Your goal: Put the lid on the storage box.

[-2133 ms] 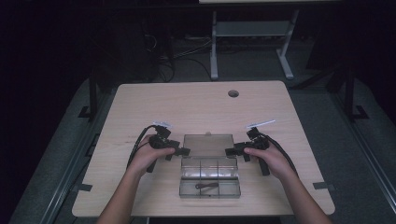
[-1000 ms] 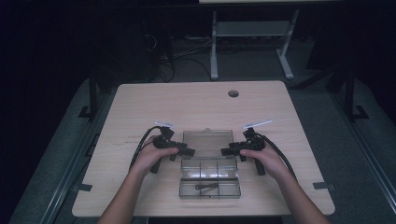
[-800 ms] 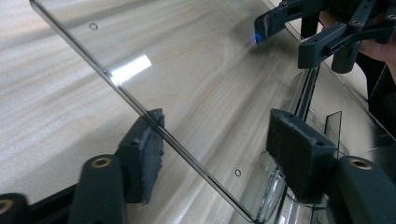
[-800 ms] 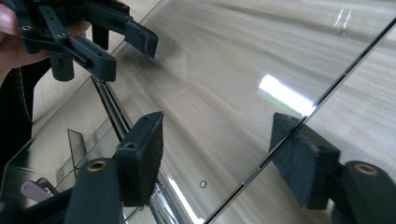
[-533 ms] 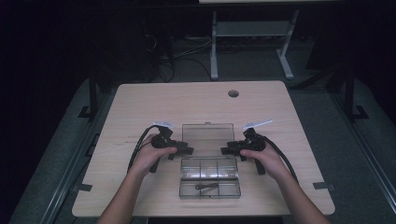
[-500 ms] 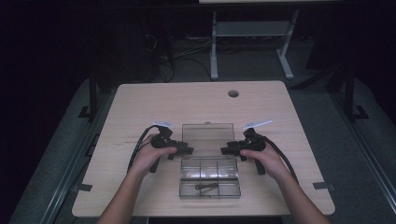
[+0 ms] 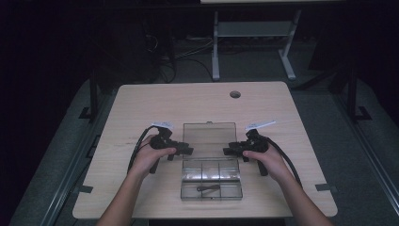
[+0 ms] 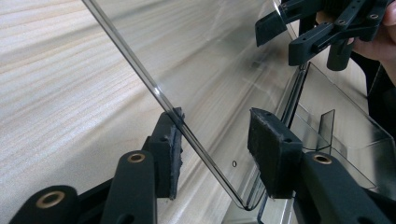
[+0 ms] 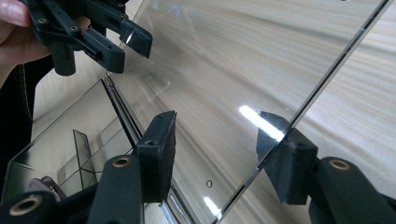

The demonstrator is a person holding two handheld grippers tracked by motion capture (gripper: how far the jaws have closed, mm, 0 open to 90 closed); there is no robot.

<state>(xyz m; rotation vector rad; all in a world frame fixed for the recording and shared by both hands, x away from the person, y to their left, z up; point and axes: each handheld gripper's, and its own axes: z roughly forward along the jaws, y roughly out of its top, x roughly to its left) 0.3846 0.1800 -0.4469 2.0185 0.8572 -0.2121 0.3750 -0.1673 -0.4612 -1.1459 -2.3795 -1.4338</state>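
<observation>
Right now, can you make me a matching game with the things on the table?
Things:
1. clear lid
2. small dark object
3. round hole
4. left hand-held gripper

Places or states:
A. near the table's far edge
B. in the box's near compartment
C. at the lid's left edge
D. open, tilted up behind the box

Pairs: 1-D, 2-B, 3-A, 4-C

My two black grippers, left [image 7: 184, 151] and right [image 7: 231, 150], flank a clear, colourless plastic box [image 7: 211, 179] on the pale wood-grain table [image 7: 141, 108]. Inside the box lies a small dark item [image 7: 208, 188]; brass-coloured rivets dot the jaws.
</observation>
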